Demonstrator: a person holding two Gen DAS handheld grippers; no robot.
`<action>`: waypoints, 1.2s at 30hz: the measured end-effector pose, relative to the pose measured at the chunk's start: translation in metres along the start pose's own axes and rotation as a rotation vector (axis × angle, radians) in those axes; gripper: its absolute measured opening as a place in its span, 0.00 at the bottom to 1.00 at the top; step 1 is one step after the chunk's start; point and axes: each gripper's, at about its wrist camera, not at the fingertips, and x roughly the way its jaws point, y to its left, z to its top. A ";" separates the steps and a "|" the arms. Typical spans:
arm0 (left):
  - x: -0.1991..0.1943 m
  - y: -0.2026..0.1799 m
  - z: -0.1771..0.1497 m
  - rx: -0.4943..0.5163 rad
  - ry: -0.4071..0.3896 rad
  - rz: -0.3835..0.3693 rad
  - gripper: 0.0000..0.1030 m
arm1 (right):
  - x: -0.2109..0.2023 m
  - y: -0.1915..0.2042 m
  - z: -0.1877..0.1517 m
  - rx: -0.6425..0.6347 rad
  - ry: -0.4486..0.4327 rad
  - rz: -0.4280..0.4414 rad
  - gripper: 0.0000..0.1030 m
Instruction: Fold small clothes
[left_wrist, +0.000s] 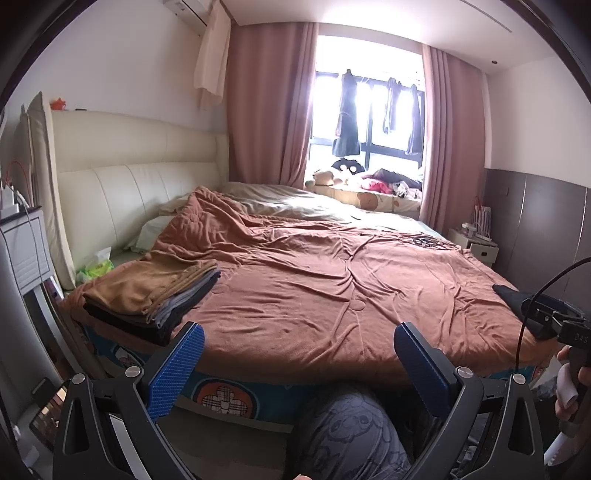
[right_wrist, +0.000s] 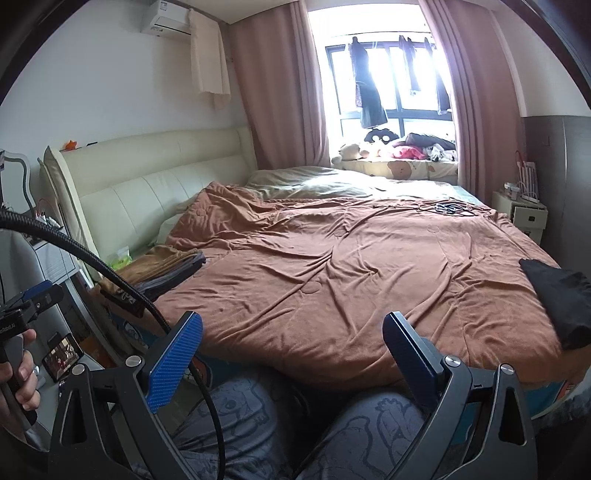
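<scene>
Gaping empty, both hand-held grippers, left (left_wrist: 299, 354) and right (right_wrist: 291, 347), face the bed (left_wrist: 332, 288).

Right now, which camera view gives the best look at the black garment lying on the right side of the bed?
The right wrist view: the black garment lies crumpled on the brown quilt, nearly whole, only its outer edge cut off. The left wrist view shows only a dark corner of it, mostly hidden behind the other gripper.

Both wrist views low at bed (left_wrist: 332, 288) foot edge, facing window (right_wrist: 388, 74); share bedspread.
</scene>
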 end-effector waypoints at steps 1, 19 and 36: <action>0.002 0.000 0.001 0.000 0.004 -0.003 1.00 | 0.001 -0.001 0.000 0.005 -0.002 -0.004 0.95; 0.004 -0.009 0.000 0.018 0.004 0.015 1.00 | 0.000 -0.010 -0.005 0.027 0.013 -0.028 0.95; 0.001 -0.003 0.001 0.002 0.003 0.010 1.00 | -0.001 -0.016 -0.004 0.041 0.021 -0.023 0.95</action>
